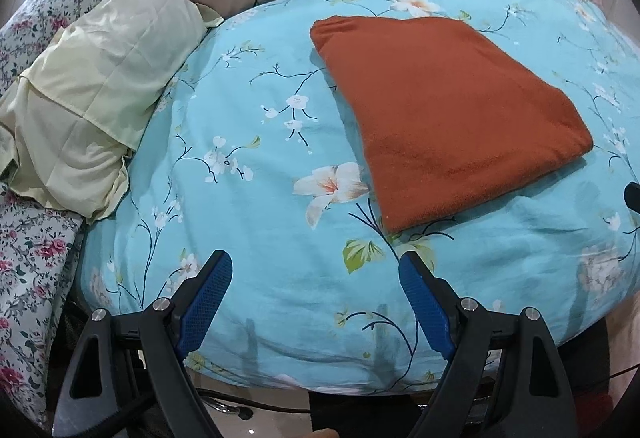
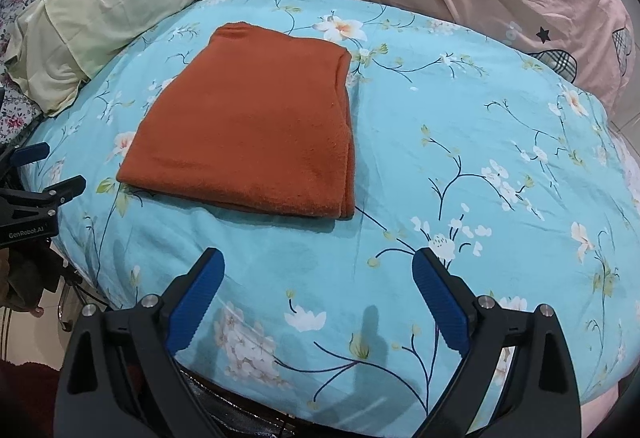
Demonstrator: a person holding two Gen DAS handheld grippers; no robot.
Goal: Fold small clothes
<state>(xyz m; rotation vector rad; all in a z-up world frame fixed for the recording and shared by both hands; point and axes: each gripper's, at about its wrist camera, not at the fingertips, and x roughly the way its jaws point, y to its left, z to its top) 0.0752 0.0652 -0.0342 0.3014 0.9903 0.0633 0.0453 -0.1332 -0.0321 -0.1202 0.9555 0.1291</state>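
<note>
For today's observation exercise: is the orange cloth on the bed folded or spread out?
Folded. The orange cloth lies as a compact rectangle on the blue floral bedsheet, with stacked layer edges visible along its right side.

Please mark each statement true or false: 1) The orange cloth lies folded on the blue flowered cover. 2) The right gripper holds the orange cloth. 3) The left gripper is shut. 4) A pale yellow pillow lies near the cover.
1) True: the orange cloth lies folded on the blue flowered cover.
2) False: the right gripper is open and empty, short of the cloth.
3) False: the left gripper is open, holding nothing.
4) True: the pale yellow pillow lies at the cover's edge.
</note>
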